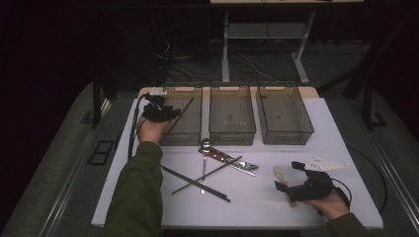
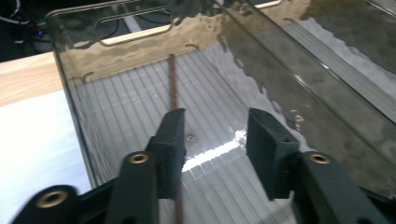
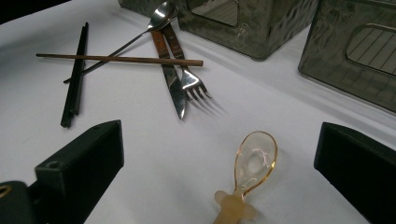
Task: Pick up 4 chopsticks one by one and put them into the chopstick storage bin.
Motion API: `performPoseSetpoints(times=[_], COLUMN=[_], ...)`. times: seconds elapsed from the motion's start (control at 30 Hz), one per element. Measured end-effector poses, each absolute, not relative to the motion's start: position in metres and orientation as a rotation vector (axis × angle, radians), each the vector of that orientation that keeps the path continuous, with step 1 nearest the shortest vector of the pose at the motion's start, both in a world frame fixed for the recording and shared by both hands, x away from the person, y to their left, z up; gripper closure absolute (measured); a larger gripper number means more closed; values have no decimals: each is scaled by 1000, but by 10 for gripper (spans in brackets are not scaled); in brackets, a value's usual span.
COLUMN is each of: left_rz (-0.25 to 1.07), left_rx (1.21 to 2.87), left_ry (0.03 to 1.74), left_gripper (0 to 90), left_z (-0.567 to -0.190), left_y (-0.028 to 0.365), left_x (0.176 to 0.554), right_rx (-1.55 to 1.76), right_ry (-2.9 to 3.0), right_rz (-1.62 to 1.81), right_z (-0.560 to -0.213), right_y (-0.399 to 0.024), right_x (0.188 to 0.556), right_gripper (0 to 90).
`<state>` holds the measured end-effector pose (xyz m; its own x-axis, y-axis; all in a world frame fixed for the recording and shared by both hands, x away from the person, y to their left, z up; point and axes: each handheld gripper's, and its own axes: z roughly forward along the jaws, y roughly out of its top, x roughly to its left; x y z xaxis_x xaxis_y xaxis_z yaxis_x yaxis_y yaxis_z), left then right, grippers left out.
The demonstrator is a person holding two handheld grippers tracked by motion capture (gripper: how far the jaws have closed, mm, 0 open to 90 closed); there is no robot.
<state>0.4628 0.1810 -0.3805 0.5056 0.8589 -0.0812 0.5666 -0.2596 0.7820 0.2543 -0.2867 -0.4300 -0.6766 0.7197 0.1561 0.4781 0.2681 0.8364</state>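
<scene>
Overhead, left gripper [image 2: 215, 140] jaws parted over brown chopstick [image 2: 173, 84], lower end hidden, right gripper [image 3: 219, 158] wide open.

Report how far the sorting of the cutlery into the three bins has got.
Done: one brown chopstick leans in the left bin. In hand: nothing; the left gripper stands open over that bin, the chopstick beside its jaw. The right gripper is open around the clear spoon, not gripping. Left on the table: black chopsticks, second brown chopstick, metal spoon, knife, fork.

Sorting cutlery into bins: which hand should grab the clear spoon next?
Right. Its open claw already frames the clear spoon, while the left claw is over the far-left bin.
</scene>
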Motion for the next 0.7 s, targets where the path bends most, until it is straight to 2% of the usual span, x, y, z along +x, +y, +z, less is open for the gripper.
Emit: performPoseSetpoints(times=[0.13, 0.7], left_rz=[414, 350], left_rx=[1978, 2007], left_ry=[1122, 882], left_gripper=[460, 292], left_z=[-377, -351], left_y=[178, 154], left_x=[456, 403], right_rx=[1105, 1145], right_ry=[2289, 2242], right_rz=[1362, 1372], right_z=[-430, -430], right_y=[-286, -290], right_x=[255, 258], right_gripper=[13, 12])
